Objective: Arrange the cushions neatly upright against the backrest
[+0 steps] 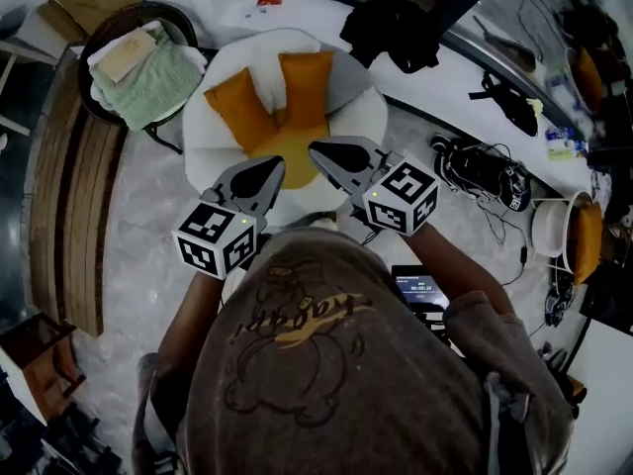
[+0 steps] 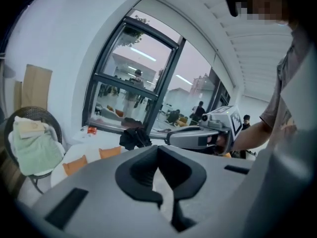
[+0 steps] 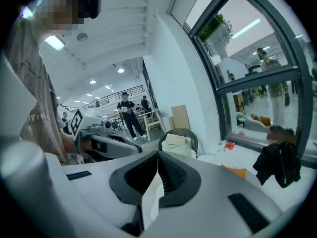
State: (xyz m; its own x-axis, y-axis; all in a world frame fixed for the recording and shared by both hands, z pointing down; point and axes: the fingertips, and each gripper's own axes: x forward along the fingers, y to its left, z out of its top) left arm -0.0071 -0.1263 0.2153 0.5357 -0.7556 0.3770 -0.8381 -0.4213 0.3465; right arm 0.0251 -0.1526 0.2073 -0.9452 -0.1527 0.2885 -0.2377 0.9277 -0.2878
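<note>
**Desk:** How far along are the cushions?

**Me:** Close to done, I'd judge. Starting at the left, my left claw [image 1: 265,171] hangs over the front of the white round padded armchair [image 1: 203,137]. Its jaws are closed on nothing: its own camera shows the tips together with only the room beyond.

**Desk:** And the cushions themselves?

**Me:** Both are on the seat, propped against the backrest [image 1: 259,47]. The left orange rectangular fabric cushion [image 1: 240,107] stands on a short edge but leans. Its long axis runs from the middle of the seat up and out to the left, with the top edge aimed at the left part of the backrest. The right orange rectangular fabric cushion [image 1: 306,89] is straighter. Its long axis goes directly up the backrest, and its top edge points to the back of the chair. Their lower corners seem to meet, so the pair makes a narrow V.

**Desk:** Anything left to do?

**Me:** Perhaps squaring the left one to match its neighbour. Beneath them lies a flat orange pad [image 1: 287,158], and I can't tell whether it's a third cushion or the seat pad. If it's a cushion, it isn't stood up yet.

**Desk:** And the right side?

**Me:** My right claw [image 1: 331,156] is closed as well and empty. It sits just beside the left one, clear of both cushions.
</note>
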